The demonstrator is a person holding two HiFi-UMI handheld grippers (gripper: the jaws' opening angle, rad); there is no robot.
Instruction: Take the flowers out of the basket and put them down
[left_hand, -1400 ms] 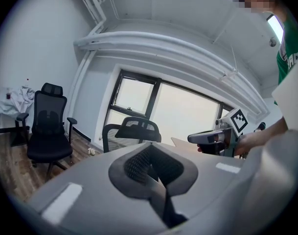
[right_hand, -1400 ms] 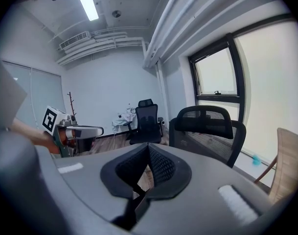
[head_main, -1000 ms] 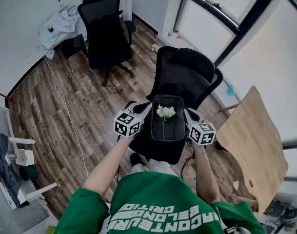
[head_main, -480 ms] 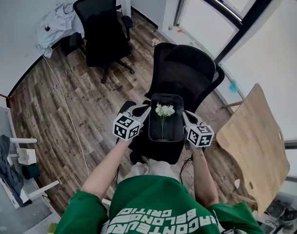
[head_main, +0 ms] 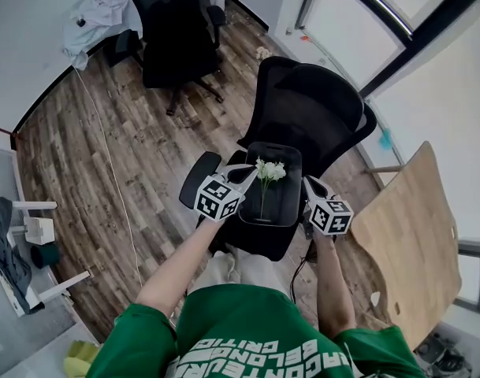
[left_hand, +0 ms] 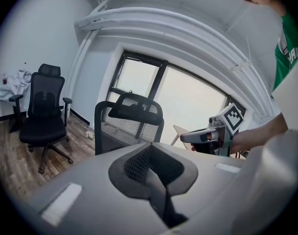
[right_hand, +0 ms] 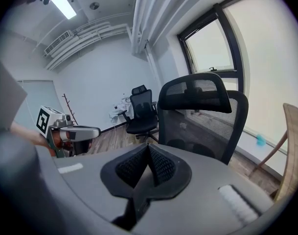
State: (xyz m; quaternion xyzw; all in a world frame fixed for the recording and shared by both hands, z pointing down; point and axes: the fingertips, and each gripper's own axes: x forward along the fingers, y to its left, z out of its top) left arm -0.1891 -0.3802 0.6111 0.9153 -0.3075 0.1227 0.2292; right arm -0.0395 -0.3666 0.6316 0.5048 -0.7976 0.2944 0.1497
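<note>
**Flowers in the basket; both sets of fingers closed on nothing**

Item under inspection: the flowers (head_main: 269, 170) are a small cluster of white blooms on a thin green stem. They lie inside the basket (head_main: 293, 191), a black, deep-walled tub with rounded corners. The blooms sit toward its far end and the stem runs back toward you along the middle. Nothing else can be made out in the basket.

Location: from the head view the basket sits directly in front of you, over the seat of the black mesh-backed office chair (head_main: 314, 109). You cannot tell from any view whether it rests on that seat.

Left gripper (head_main: 250, 170): its own view shows your fingers (left_hand: 139, 163) brought fully together, the dark ribbed pads meeting in a line with no object between them. From the head view the tip overlaps the basket's left rim, close beside the blooms. Contact with the rim or the flowers cannot be confirmed.

Right gripper (head_main: 306, 182): its own view shows your fingers (right_hand: 161, 168) likewise closed pad to pad, with nothing held. From the head view it stands just beside the basket's right wall. Whether it touches the wall cannot be told.

Each gripper view shows the opposite gripper across from it, level with it, and the chair's backrest beyond.

Surroundings: a second black chair (head_main: 173, 30) stands well apart on the wooden floor (head_main: 106, 148).
</note>
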